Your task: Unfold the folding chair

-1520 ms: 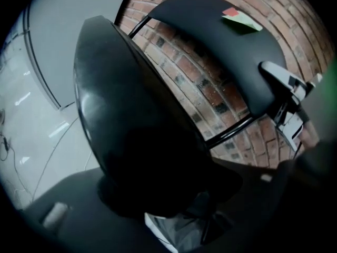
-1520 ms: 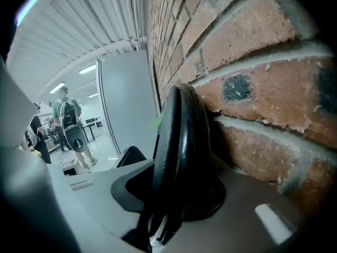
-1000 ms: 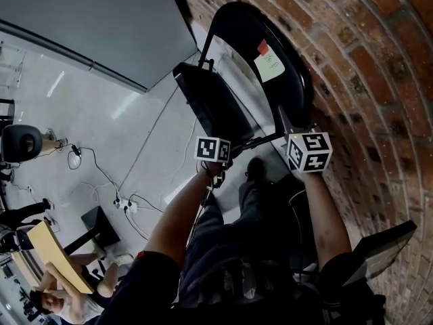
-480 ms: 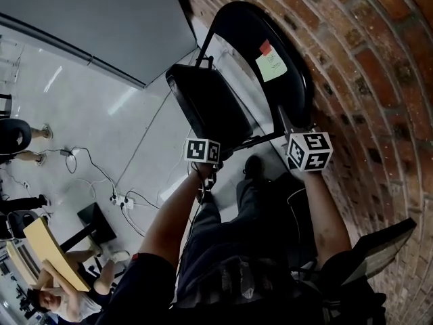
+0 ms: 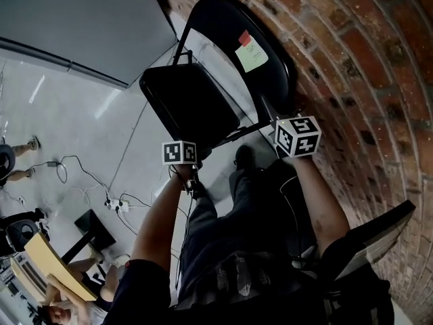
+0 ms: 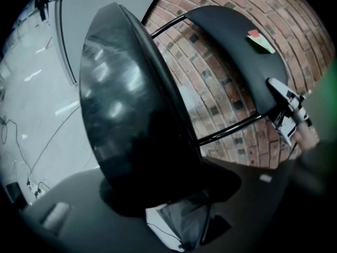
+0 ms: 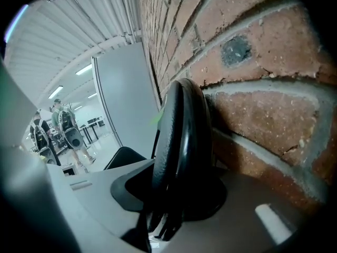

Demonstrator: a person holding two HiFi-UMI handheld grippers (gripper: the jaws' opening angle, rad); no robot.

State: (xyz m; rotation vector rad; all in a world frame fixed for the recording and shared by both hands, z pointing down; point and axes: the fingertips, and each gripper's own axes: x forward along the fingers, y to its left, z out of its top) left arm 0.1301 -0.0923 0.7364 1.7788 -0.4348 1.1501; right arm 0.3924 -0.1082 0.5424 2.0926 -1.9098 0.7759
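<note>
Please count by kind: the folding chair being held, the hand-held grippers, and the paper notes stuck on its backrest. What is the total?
black folding chair: 1
two-jaw grippers with marker cubes, left gripper and right gripper: 2
paper sticky notes, small red note and pale green note: 2
Total: 5

Seat [image 5: 186, 107] farther out from the backrest [image 5: 233, 42], wider gap between.

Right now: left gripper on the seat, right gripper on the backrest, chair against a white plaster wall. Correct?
No: the wall is red brick, per the head view. Left gripper on the seat, right gripper on the backrest: both correct.
</note>
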